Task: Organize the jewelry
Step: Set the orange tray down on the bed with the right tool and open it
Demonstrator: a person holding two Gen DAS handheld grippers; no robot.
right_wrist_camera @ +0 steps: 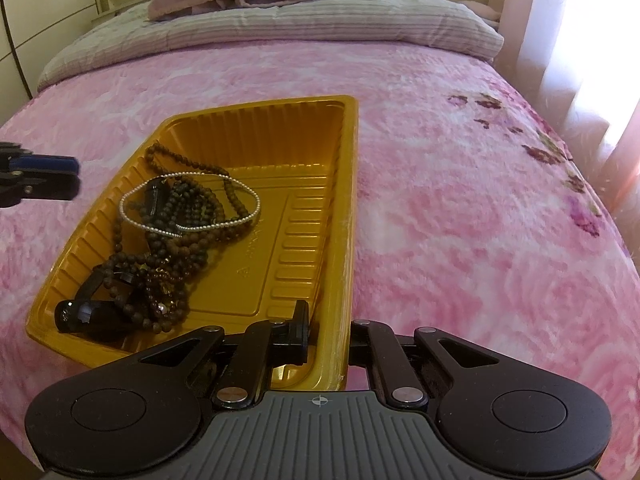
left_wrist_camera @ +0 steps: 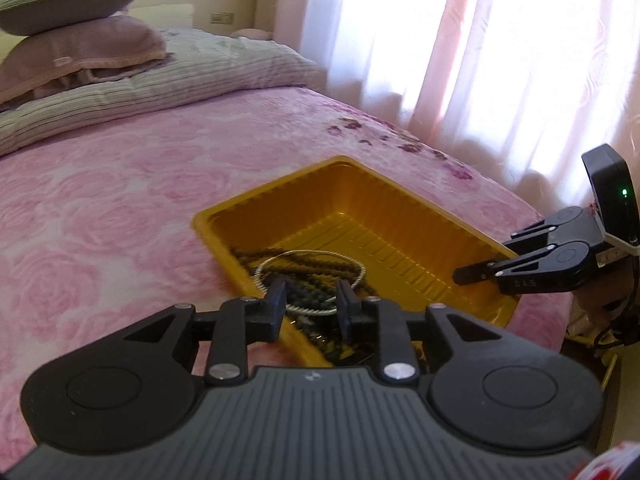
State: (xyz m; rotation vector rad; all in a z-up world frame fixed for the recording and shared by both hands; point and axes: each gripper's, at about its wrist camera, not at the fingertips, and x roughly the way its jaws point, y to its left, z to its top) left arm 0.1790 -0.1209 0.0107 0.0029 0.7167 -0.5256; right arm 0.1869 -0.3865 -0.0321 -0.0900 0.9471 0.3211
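Observation:
A yellow plastic tray (left_wrist_camera: 280,180) (right_wrist_camera: 352,200) lies on a pink rose-patterned bedspread. In it are a white pearl bracelet (left_wrist_camera: 320,253) (right_wrist_camera: 168,176), a tangle of dark bead necklaces (left_wrist_camera: 316,296) (right_wrist_camera: 188,208) and a glossy black piece (right_wrist_camera: 88,316) in the near corner. My left gripper (left_wrist_camera: 311,306) (right_wrist_camera: 72,176) hovers at the tray's edge near the bracelet. Its jaws stand apart with nothing between them. My right gripper (right_wrist_camera: 326,332) (left_wrist_camera: 486,256) is shut on the tray's long side wall, one finger inside and the other hidden behind the rim.
A striped grey quilt (right_wrist_camera: 280,28) and stacked pillows (left_wrist_camera: 72,40) lie at the head of the bed. Bright pink curtains (left_wrist_camera: 480,60) hang beyond the bed's far edge. Wide bedspread (right_wrist_camera: 480,220) stretches around the tray.

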